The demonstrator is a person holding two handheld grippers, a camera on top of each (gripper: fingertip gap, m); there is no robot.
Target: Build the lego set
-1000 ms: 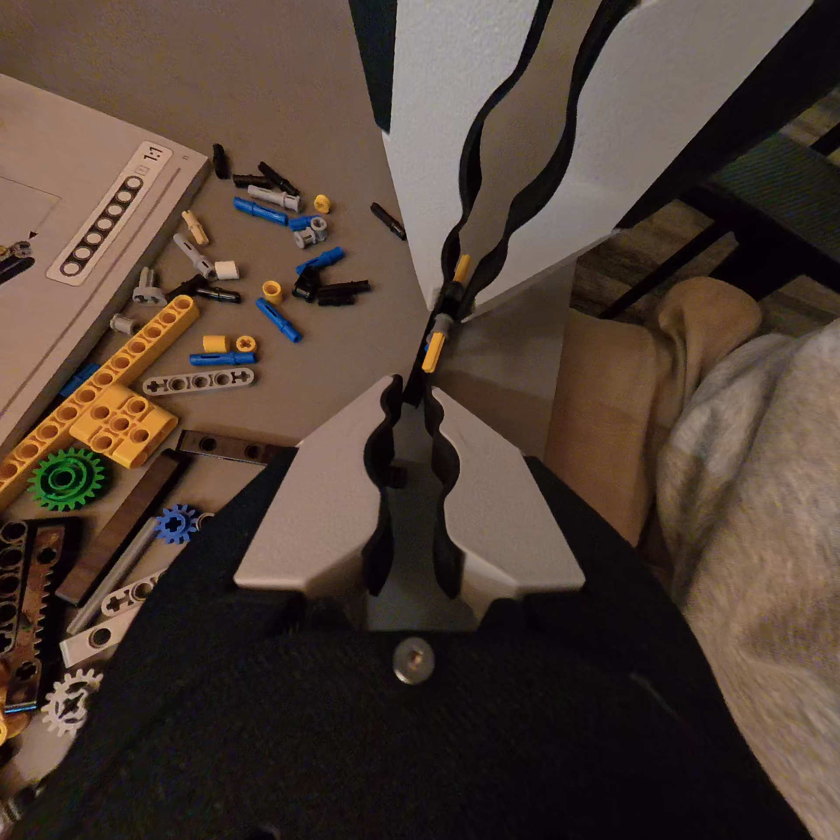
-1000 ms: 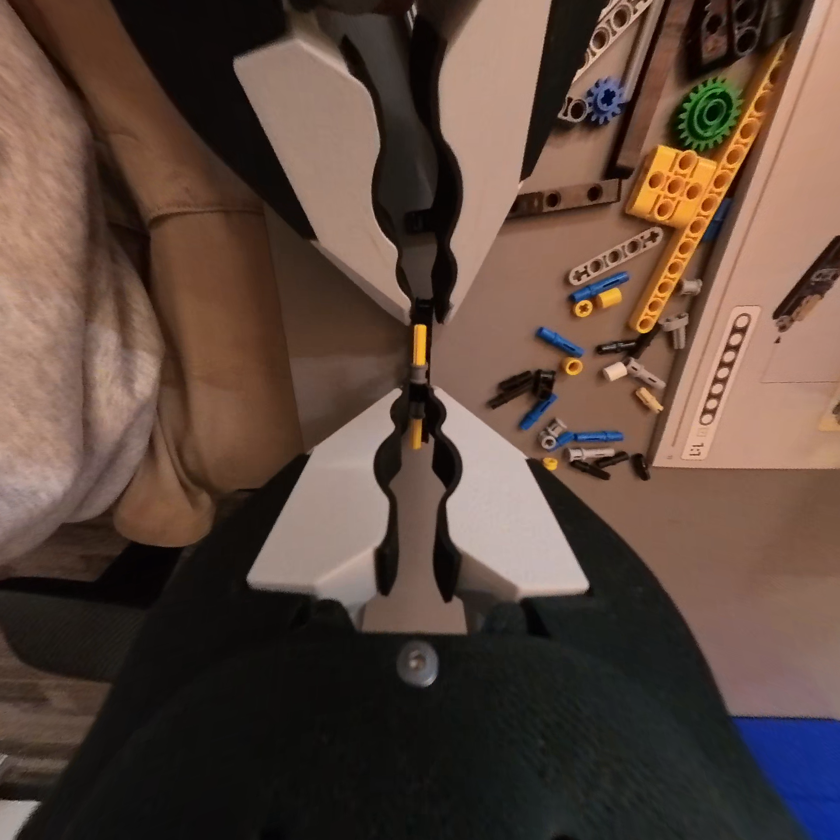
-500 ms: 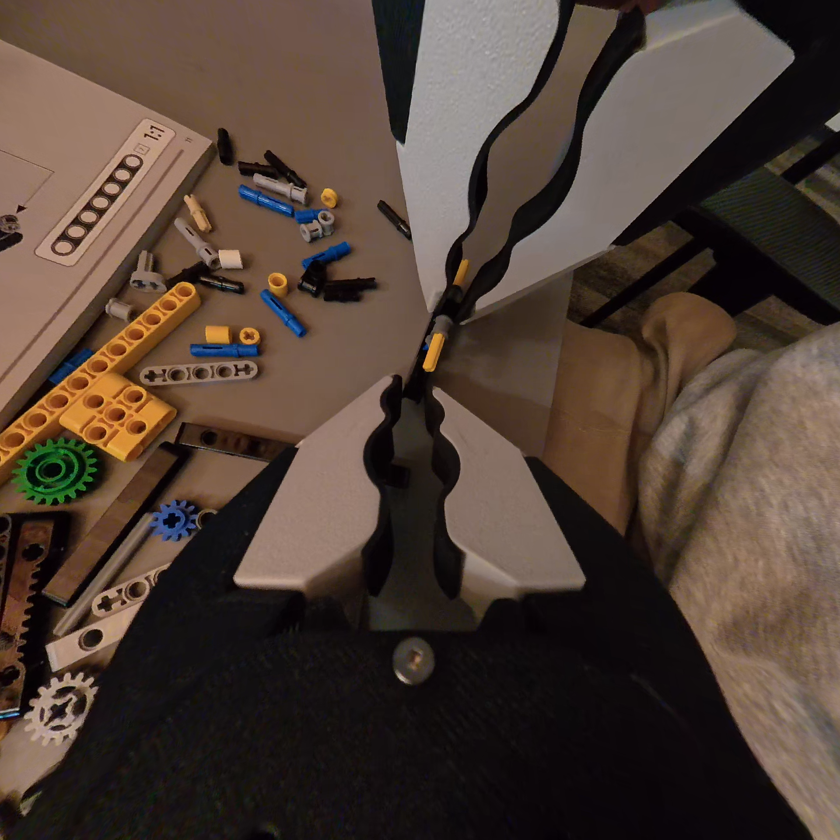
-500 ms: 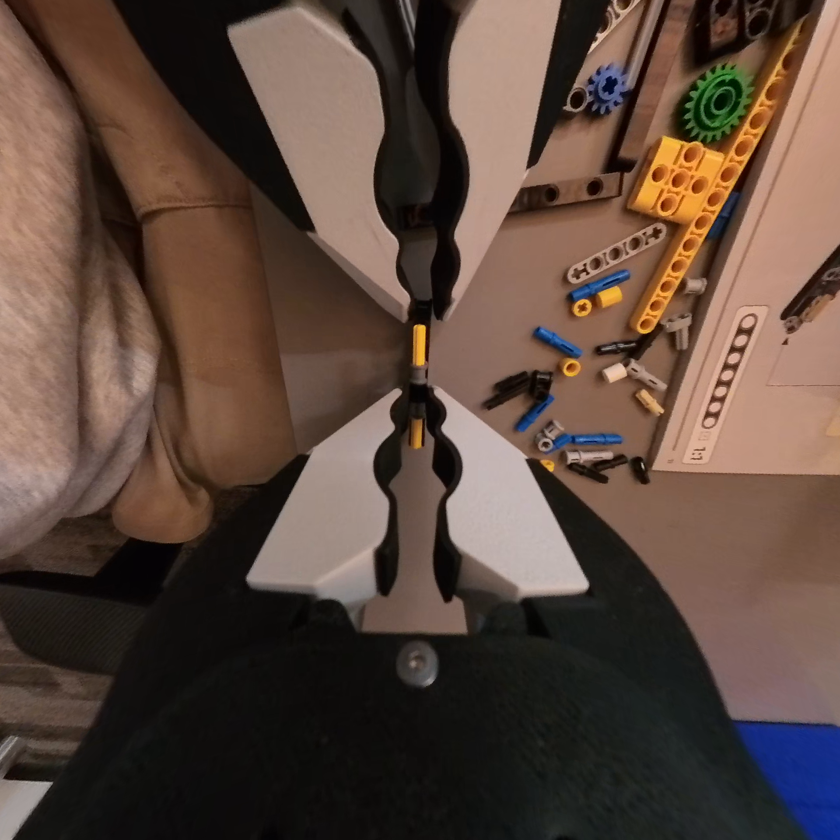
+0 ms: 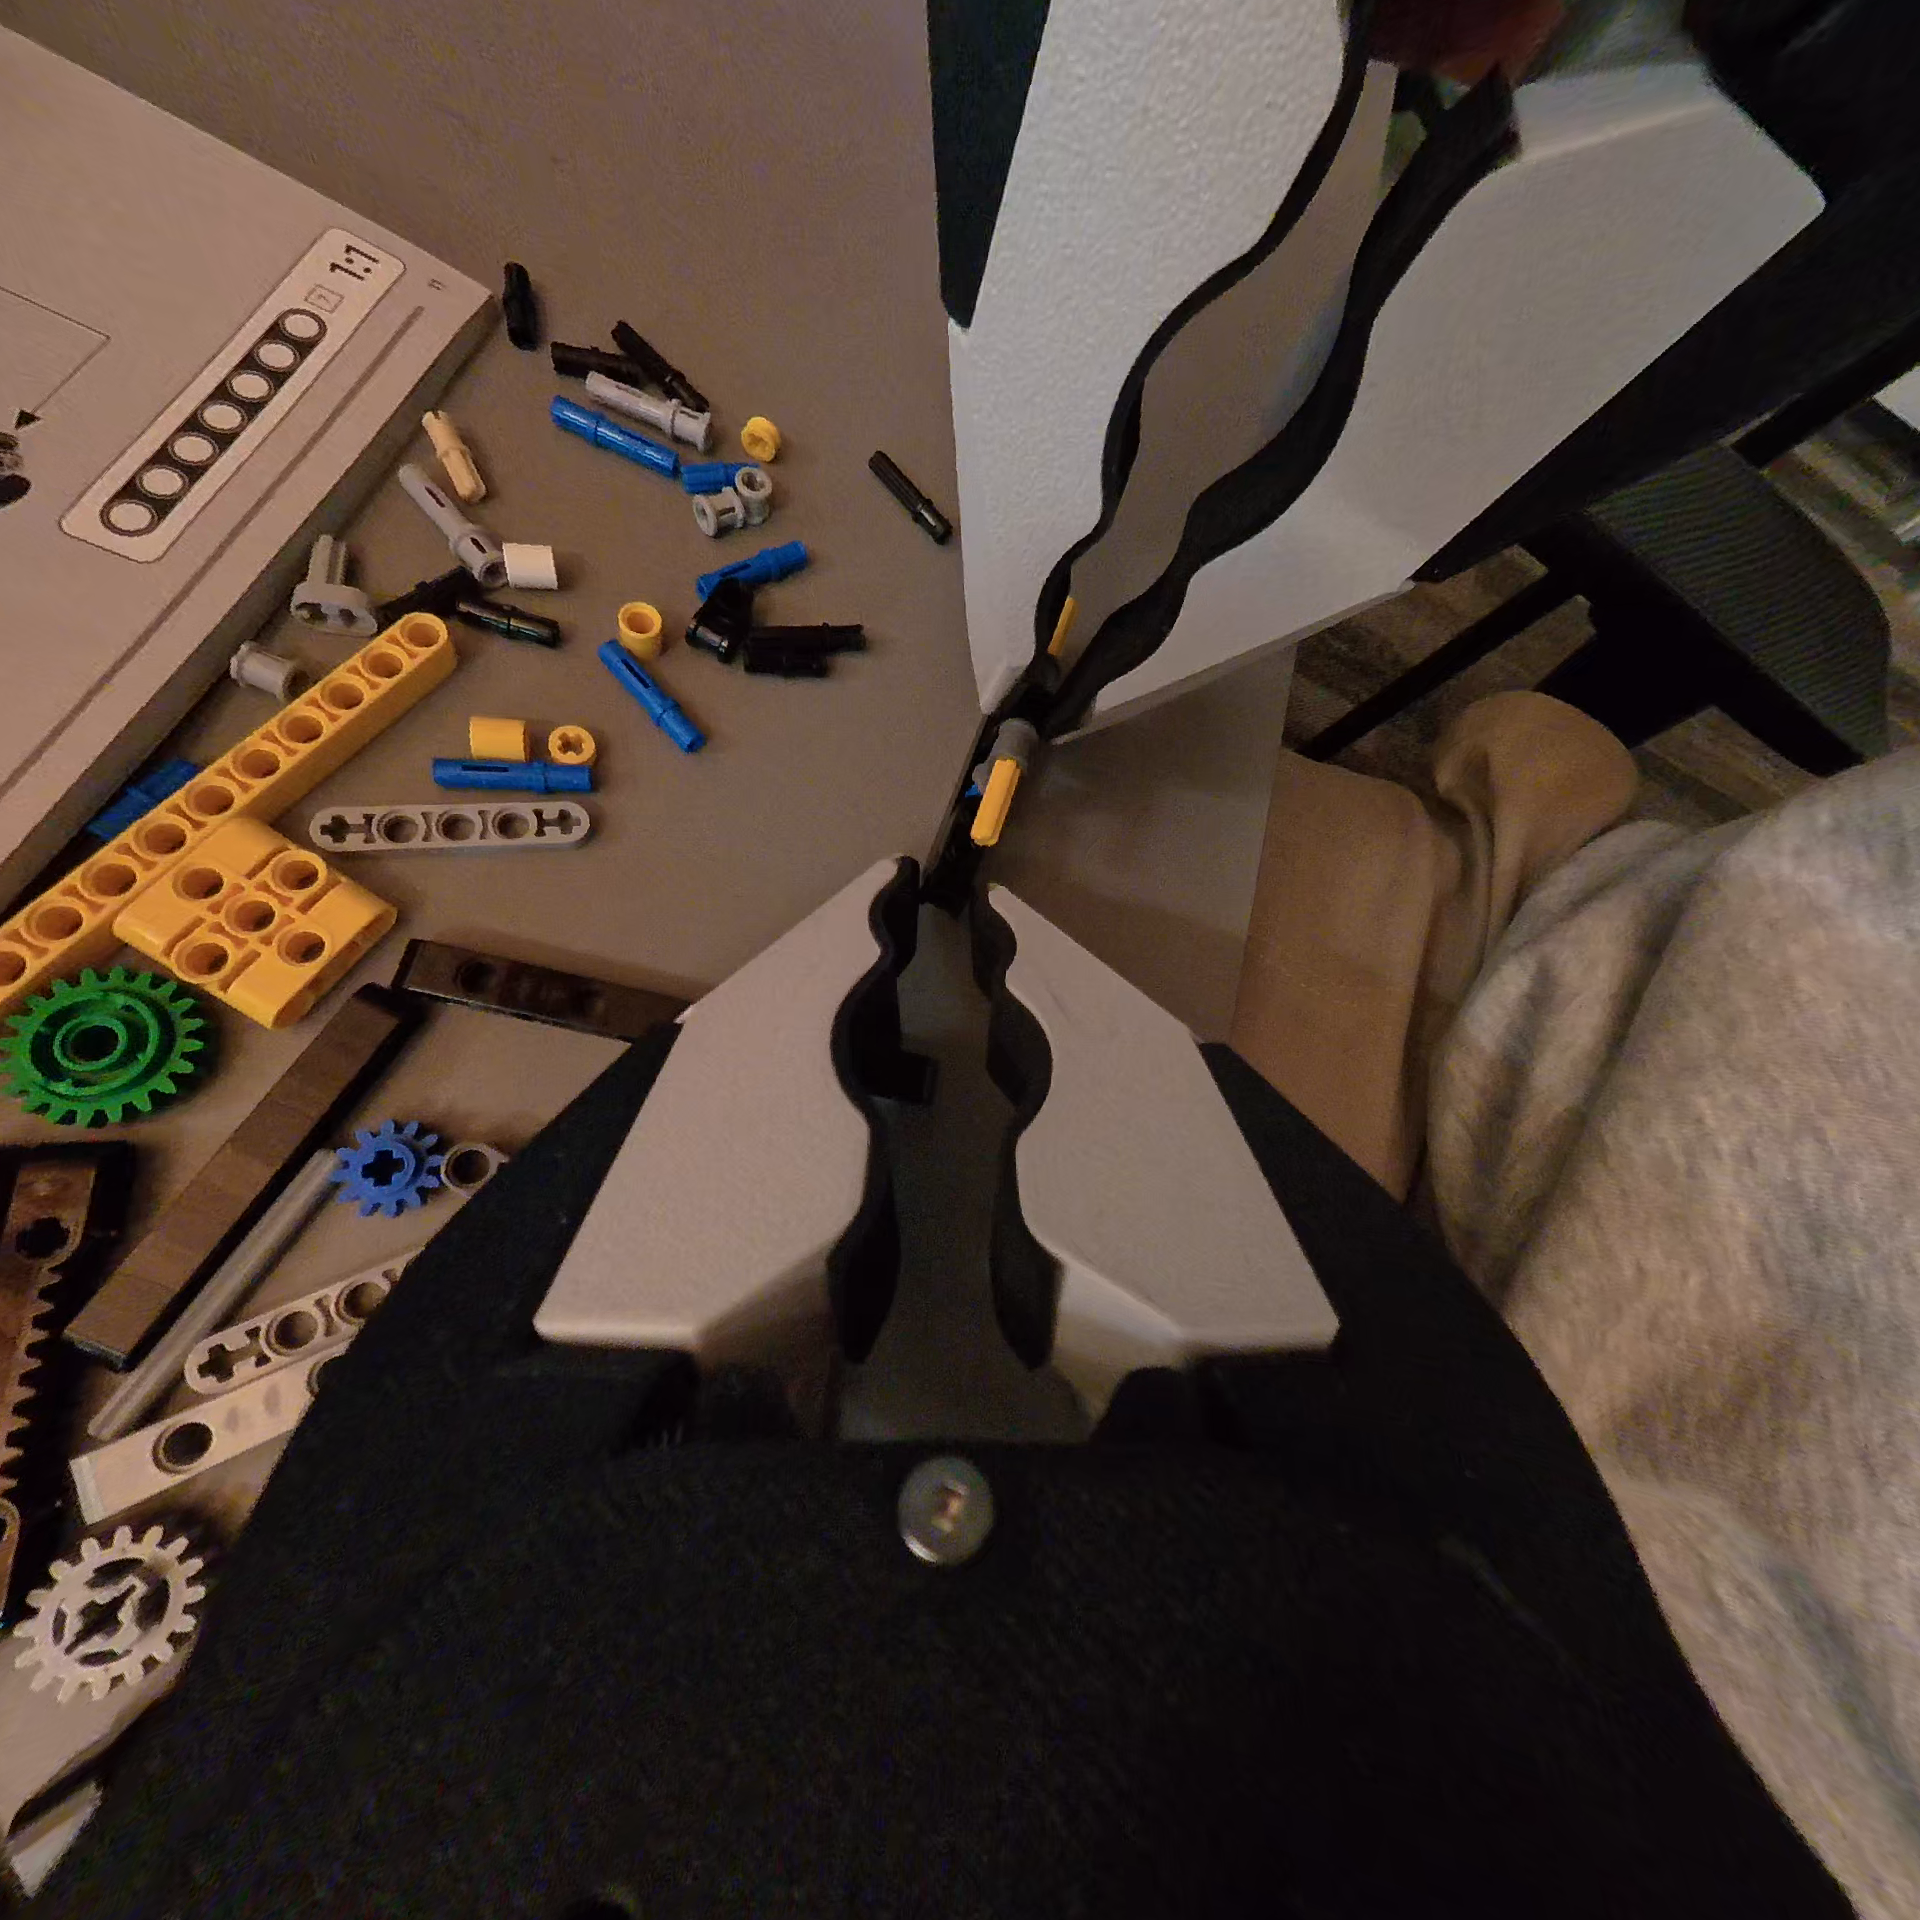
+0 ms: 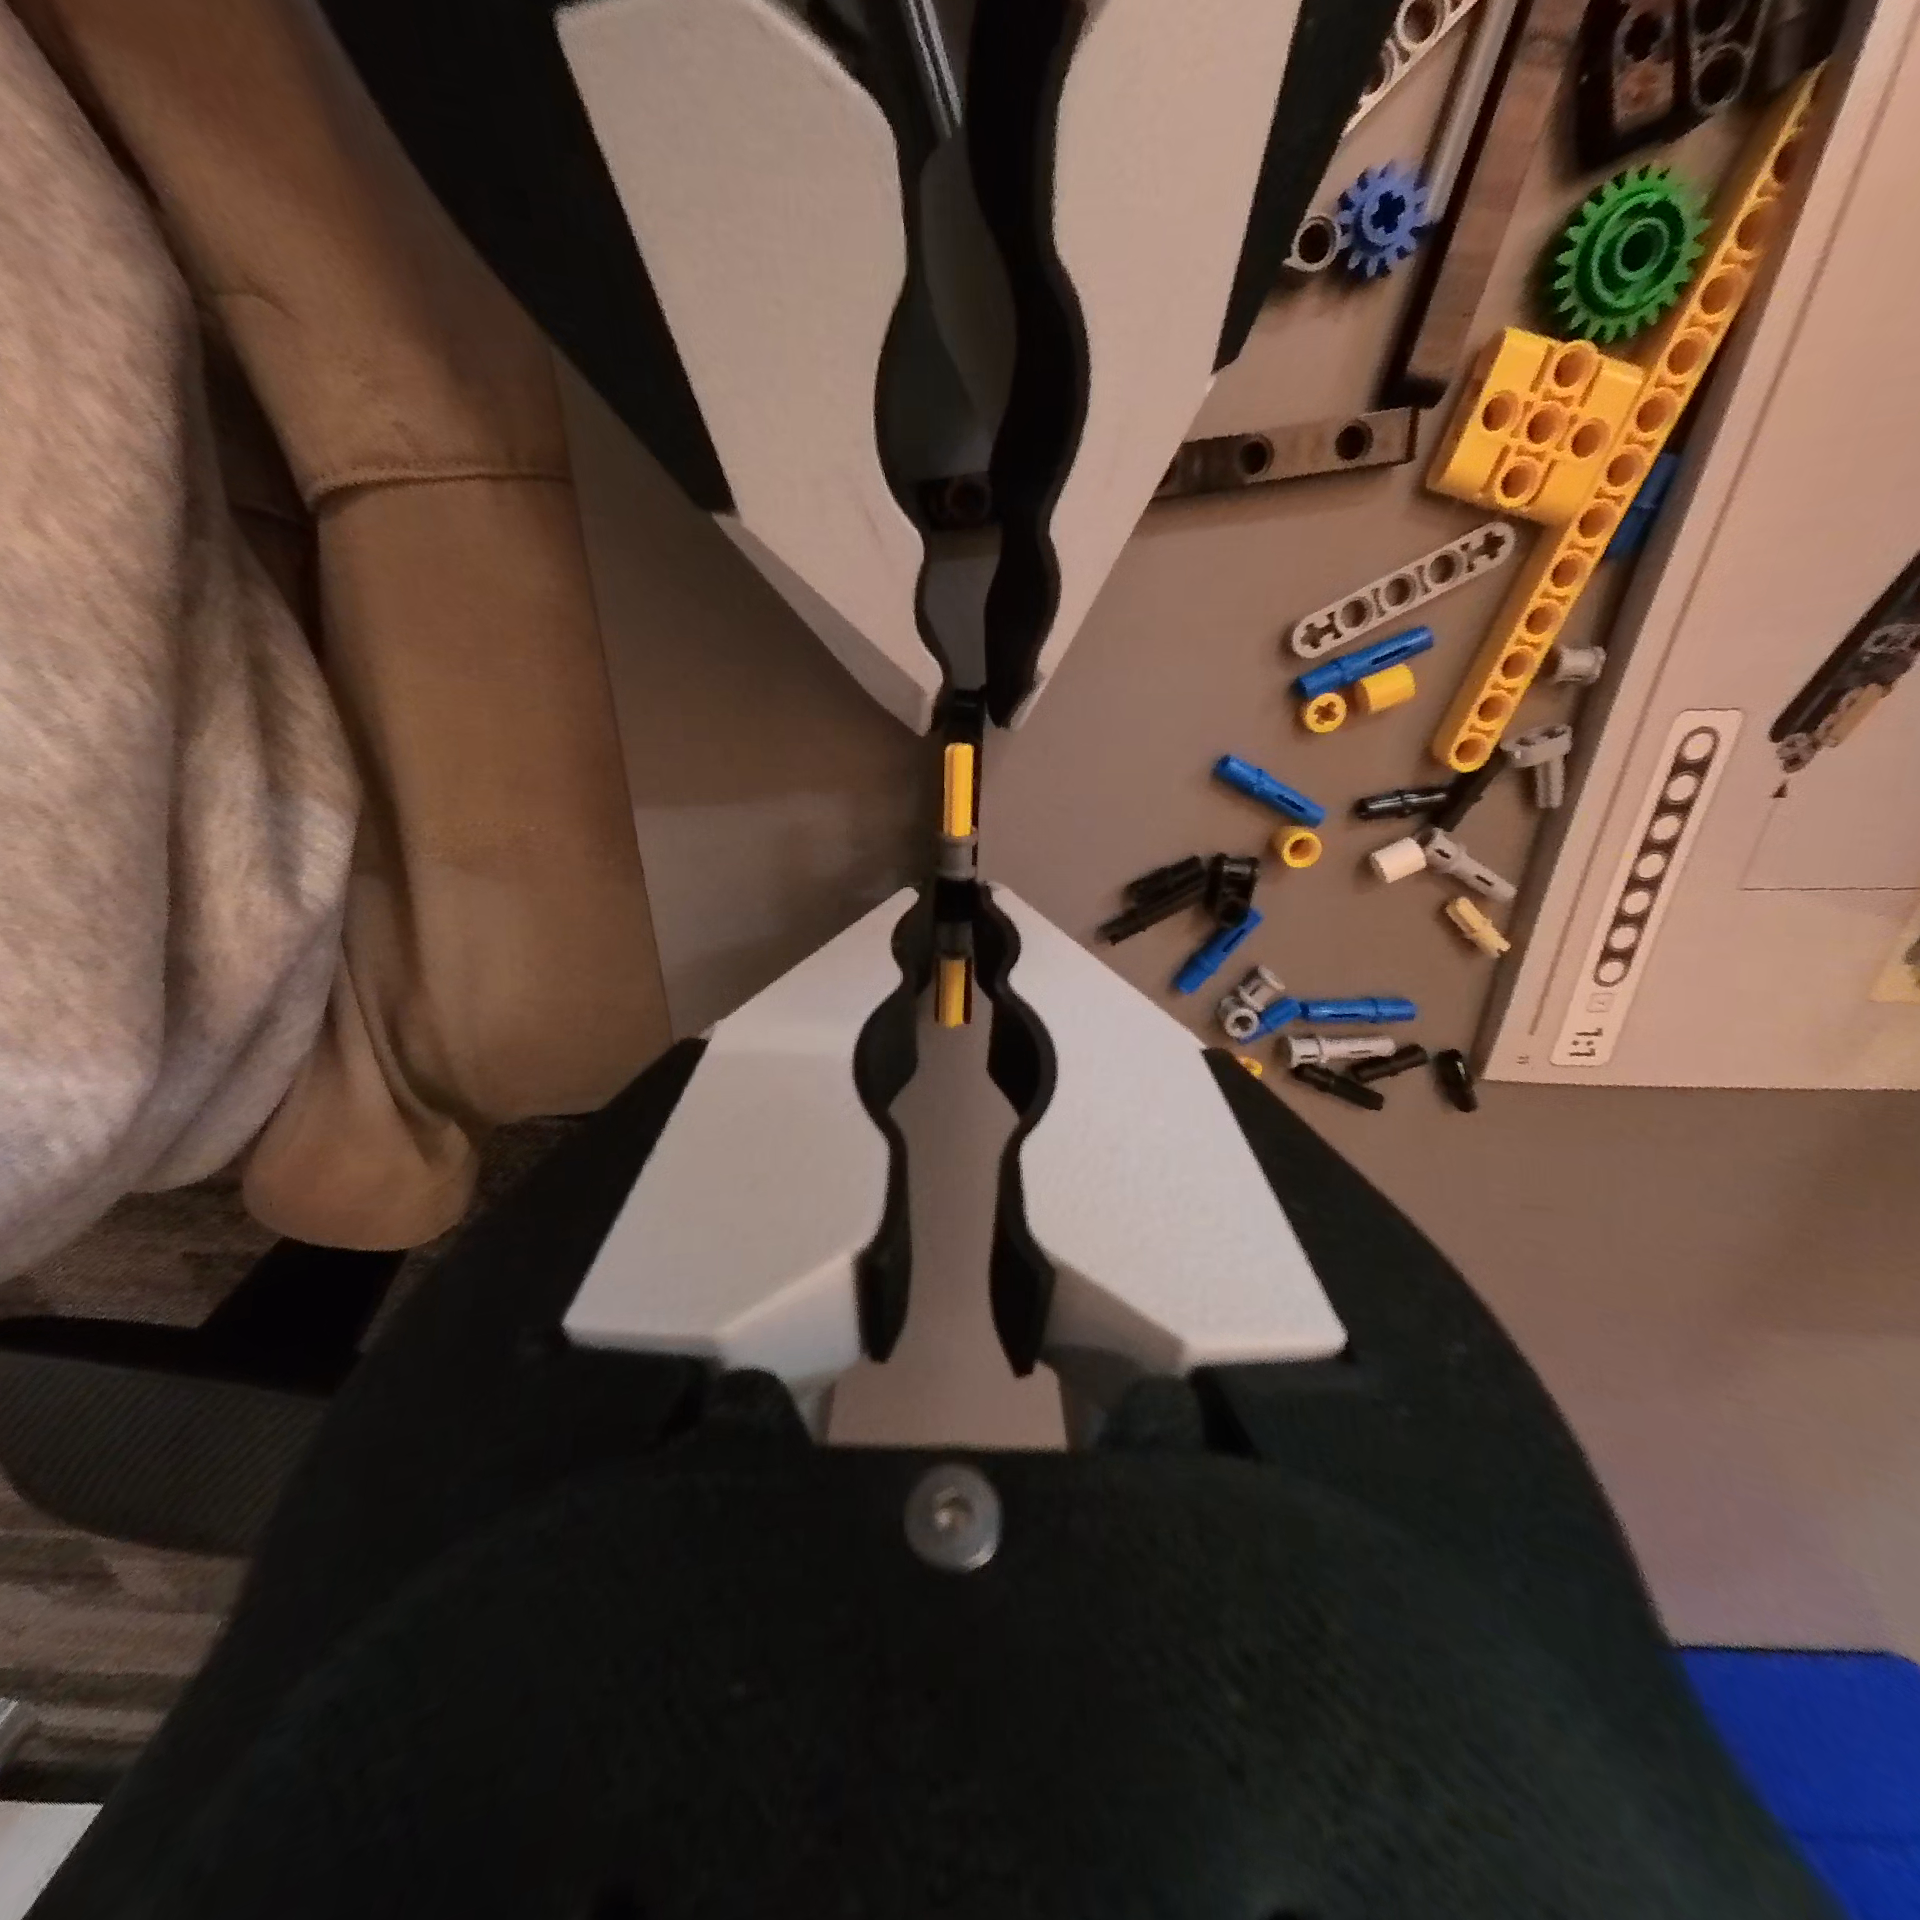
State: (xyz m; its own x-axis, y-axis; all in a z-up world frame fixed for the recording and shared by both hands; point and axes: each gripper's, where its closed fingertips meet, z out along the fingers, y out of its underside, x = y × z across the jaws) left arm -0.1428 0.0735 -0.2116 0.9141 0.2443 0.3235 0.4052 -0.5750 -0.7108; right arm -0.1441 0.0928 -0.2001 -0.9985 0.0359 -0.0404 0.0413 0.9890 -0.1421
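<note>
**Inspector:** State of the claws?

**Assistant:** Two, tip to tip above the counter's near edge. The left claw (image 5: 948, 883) is clamped on a small black piece; the right claw (image 6: 956, 914) is clamped on a slim yellow axle (image 6: 957, 790) carrying a grey bush. The axle bridges the gap between them.

**Inspector:** Loose parts, counted?

**Assistant:** One long yellow beam (image 5: 223, 779), one yellow block (image 5: 249, 914) touching it, one green gear (image 5: 101, 1044), one blue gear (image 5: 387, 1166), one pale gear (image 5: 109, 1610), one grey five-hole liftarm (image 5: 449, 827). About five blue pins, several black pins; an exact count of the smallest pieces I cannot give.

**Inspector:** Surface and surroundings?

**Assistant:** A grey-brown counter (image 5: 727, 156). One instruction booklet (image 5: 156, 343) lies beside the parts. A person's tan and grey clothing shows past the edge, with dark chair framing and wood-look floor beyond.
</note>
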